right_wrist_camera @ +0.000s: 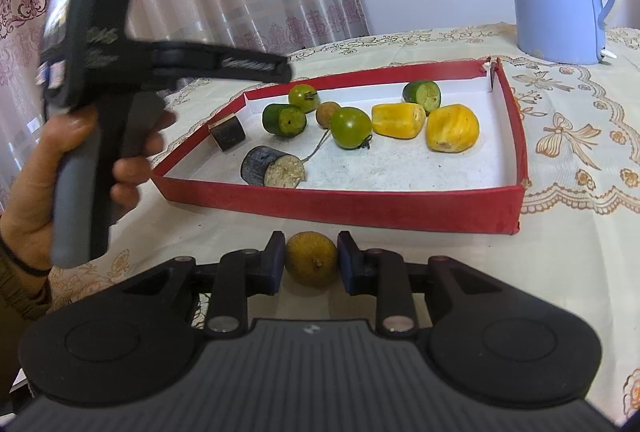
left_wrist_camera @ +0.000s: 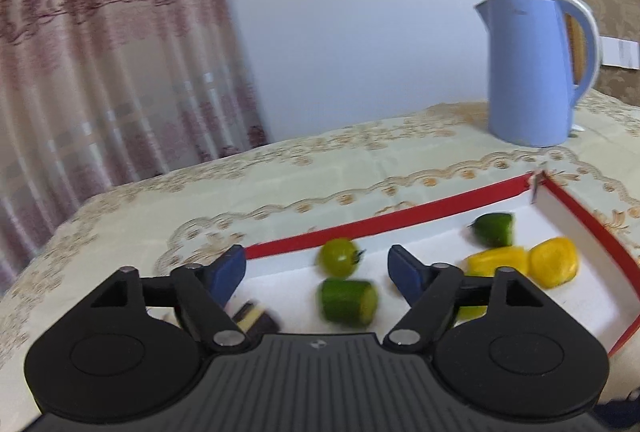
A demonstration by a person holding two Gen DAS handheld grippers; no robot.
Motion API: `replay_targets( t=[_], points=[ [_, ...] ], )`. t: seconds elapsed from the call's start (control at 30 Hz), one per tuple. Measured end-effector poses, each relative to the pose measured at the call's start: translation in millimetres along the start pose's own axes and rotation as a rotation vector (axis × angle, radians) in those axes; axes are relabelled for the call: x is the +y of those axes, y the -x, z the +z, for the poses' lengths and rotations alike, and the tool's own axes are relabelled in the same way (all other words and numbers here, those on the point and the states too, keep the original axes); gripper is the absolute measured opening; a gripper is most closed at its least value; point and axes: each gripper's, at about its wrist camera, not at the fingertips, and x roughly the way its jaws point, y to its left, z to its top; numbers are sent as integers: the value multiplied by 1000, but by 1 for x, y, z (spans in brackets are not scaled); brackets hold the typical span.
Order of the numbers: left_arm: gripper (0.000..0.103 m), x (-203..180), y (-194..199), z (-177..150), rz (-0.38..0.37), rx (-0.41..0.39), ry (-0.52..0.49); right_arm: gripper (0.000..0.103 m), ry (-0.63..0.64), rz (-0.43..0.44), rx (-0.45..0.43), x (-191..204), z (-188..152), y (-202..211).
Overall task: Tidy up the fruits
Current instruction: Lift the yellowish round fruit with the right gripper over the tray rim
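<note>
Most fruit pieces already in the red tray (right_wrist_camera: 340,206) on the worktop (right_wrist_camera: 580,152): green tomato (right_wrist_camera: 351,127), cucumber chunk (right_wrist_camera: 283,119), yellow pieces (right_wrist_camera: 452,128), dark chunks (right_wrist_camera: 272,166). One small round brown fruit (right_wrist_camera: 311,258) not in yet, just outside the tray's near wall, squeezed between the right tongs (right_wrist_camera: 311,260). Left tongs (left_wrist_camera: 316,270) wide apart, nothing held, above the tray. Probably only that last fruit left to put in.

Brownish round fruit (right_wrist_camera: 311,259) on tablecloth, just outside red tray (right_wrist_camera: 340,206) holding cut fruit pieces.
</note>
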Motion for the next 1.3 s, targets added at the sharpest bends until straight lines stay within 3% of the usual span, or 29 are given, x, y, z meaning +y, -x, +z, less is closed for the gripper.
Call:
replay_targets(
  t=[0.43,0.77,0.9,1.3],
  points=[
    [80,71,34,-48,87,64,238,27,23,-17,2,5,0,0],
    [86,110,50,-88,249,53,370,27,46,-33,4,9,-1,0],
    [86,122,45,-94,232,85,433,27,62,-45,4,12,-1,0],
    [86,115,45,-95,231,73,404,27,78,-40,-83,24,9,13]
  ],
)
